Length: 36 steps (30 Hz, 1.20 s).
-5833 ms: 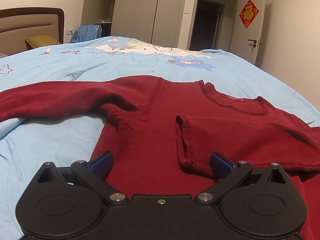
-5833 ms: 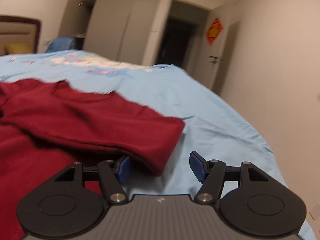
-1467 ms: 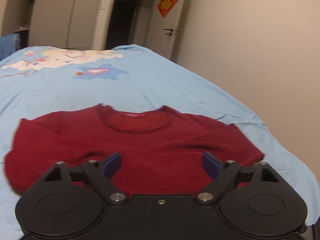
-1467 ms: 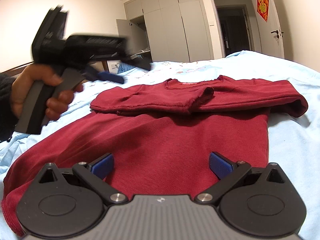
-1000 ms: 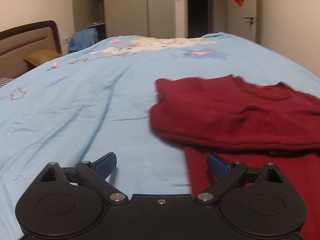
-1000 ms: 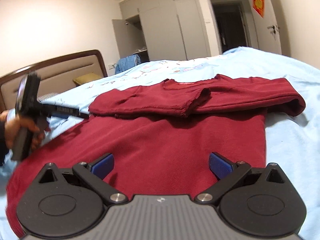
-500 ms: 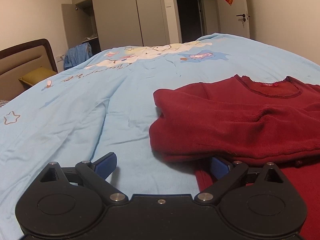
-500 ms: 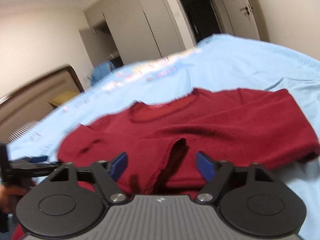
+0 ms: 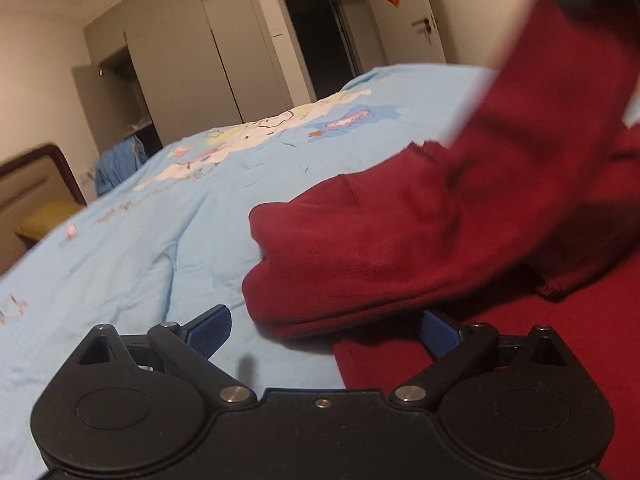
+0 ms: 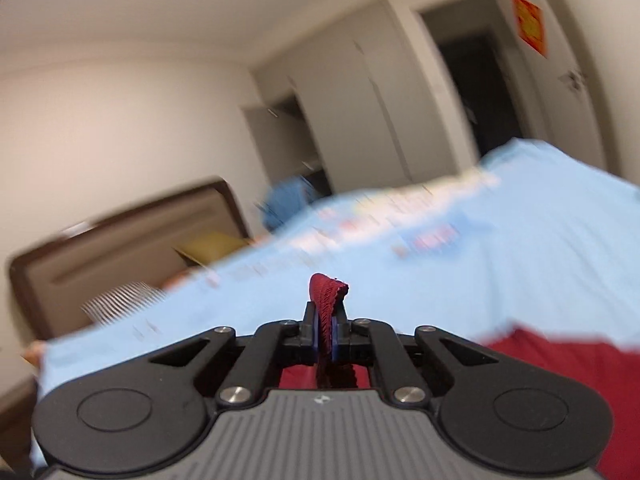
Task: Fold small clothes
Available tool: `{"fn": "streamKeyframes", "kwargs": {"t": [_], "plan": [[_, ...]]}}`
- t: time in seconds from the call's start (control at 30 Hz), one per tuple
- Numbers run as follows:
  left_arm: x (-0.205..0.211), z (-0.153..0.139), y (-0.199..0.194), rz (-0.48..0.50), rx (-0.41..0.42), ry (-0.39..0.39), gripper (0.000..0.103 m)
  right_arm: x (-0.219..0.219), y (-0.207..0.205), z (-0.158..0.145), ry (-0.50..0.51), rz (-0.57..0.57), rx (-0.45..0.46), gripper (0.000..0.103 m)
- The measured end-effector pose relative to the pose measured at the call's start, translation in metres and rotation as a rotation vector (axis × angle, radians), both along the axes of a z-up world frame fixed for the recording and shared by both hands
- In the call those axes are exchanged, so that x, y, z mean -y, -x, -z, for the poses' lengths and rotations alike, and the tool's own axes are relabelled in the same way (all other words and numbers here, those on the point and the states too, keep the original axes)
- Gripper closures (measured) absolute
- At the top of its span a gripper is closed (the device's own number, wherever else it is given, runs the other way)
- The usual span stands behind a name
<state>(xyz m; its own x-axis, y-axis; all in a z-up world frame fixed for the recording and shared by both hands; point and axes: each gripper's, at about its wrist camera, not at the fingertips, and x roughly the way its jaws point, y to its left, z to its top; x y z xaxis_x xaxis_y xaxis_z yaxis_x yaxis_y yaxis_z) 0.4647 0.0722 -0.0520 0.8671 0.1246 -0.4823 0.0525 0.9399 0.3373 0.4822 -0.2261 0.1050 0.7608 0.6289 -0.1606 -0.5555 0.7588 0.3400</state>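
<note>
Blue bedspread (image 9: 152, 240), one red sweater (image 9: 380, 240), right gripper (image 10: 325, 332) pinching it, left gripper (image 9: 324, 330) spread

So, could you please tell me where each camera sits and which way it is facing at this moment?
Left wrist: sits on the left hand-held gripper, low over the blue bedspread, facing the wardrobe; its open fingers flank the red sweater.
Right wrist: sits on the right hand-held gripper, raised and tilted toward the headboard; it is shut on a sweater edge.
Shared: sweater, bedspread, wardrobe, doorway.
</note>
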Motion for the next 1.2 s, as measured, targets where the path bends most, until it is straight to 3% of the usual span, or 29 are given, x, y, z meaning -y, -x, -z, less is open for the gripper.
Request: {"fn": "streamKeyframes", "kwargs": {"t": [0.1,0.17,0.23,0.3,0.4,0.53,0.7,0.83,0.97,1.07,1.2], "plan": [[0.012,-0.002,-0.012,-0.056,0.042,-0.082,0.004,-0.009,-0.001,-0.03,-0.022,-0.034,0.063,0.096],[0.013,-0.008,-0.021,-0.114,0.082,-0.094,0.007,-0.01,0.0,-0.04,-0.015,-0.019,0.1,0.096],[0.009,-0.014,-0.03,-0.169,0.114,-0.075,0.016,-0.005,-0.002,-0.041,-0.017,0.005,0.106,0.096],[0.001,-0.019,-0.036,-0.208,0.125,-0.056,0.031,0.003,-0.005,-0.035,-0.017,0.034,0.094,0.096],[-0.011,-0.017,-0.038,-0.257,0.128,-0.091,0.038,0.018,-0.01,-0.017,0.002,0.088,0.051,0.096],[-0.025,-0.009,-0.033,-0.27,0.085,-0.096,0.038,0.037,-0.019,0.029,-0.006,0.119,-0.087,0.096],[-0.021,-0.009,-0.031,-0.268,0.072,-0.113,0.038,0.05,-0.017,0.08,0.048,0.163,-0.192,0.096],[-0.03,-0.009,-0.034,-0.249,0.028,-0.061,0.035,0.056,-0.012,0.106,0.093,0.177,-0.255,0.096],[-0.041,-0.01,-0.031,-0.231,-0.007,-0.002,0.026,0.05,-0.003,0.122,0.165,0.183,-0.292,0.094],[-0.051,-0.016,-0.024,-0.232,-0.028,0.059,0.017,0.048,0.003,0.128,0.192,0.194,-0.297,0.088],[-0.058,-0.021,-0.006,-0.239,-0.045,0.088,0.007,0.048,0.015,0.127,0.234,0.188,-0.281,0.063]]}}
